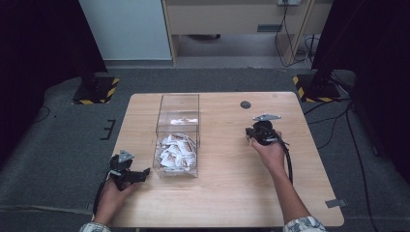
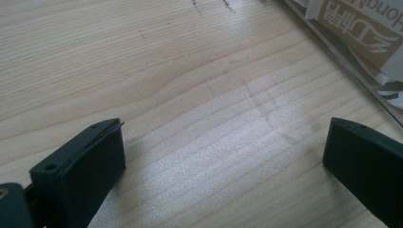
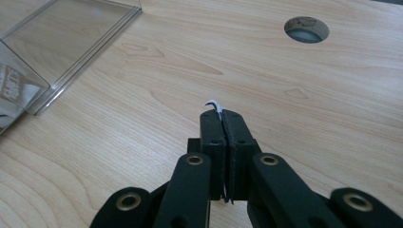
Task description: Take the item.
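High view: worktop (image 1: 232, 193) evenly lit from overhead, surroundings at both sides falling into deep shadow, overall soft and low in detail. Glare streaks the clear box (image 1: 178, 116). Left gripper view: broad sheen on the wood, near claw pads (image 2: 85, 180) blurred. Right gripper view: sharp, soft shadows.

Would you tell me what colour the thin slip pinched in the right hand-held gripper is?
White; the slip shows best in the right gripper view.
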### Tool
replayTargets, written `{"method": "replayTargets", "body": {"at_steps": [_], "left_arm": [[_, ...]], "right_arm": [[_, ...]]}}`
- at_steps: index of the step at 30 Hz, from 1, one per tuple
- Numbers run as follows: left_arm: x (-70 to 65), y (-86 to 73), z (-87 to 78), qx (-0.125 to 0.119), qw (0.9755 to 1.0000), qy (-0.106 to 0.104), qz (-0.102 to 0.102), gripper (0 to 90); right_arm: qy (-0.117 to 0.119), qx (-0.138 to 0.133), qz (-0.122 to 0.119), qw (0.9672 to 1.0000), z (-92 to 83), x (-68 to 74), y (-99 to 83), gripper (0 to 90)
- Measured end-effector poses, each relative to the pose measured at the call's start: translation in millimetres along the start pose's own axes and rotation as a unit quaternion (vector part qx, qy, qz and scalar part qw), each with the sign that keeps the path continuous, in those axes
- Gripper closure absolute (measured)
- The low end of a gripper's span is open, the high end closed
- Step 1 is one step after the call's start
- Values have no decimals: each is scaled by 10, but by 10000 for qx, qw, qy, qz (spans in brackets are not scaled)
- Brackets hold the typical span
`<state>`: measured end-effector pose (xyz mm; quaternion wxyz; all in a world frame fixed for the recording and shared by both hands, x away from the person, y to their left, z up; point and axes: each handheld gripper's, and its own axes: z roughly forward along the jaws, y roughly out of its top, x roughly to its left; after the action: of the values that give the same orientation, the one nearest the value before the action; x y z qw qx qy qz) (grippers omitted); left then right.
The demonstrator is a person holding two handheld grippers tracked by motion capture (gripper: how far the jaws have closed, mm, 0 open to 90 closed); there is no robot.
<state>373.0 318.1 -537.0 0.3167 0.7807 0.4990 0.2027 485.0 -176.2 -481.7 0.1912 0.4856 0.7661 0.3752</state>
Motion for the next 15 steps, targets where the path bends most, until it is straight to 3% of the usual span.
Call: {"method": "replayTargets", "body": {"at_steps": [15], "left_arm": [[0, 2, 2, 1, 10000, 12, -11, 0]], "right_arm": [[63, 139, -6, 9999, 187, 76, -29, 859]]}}
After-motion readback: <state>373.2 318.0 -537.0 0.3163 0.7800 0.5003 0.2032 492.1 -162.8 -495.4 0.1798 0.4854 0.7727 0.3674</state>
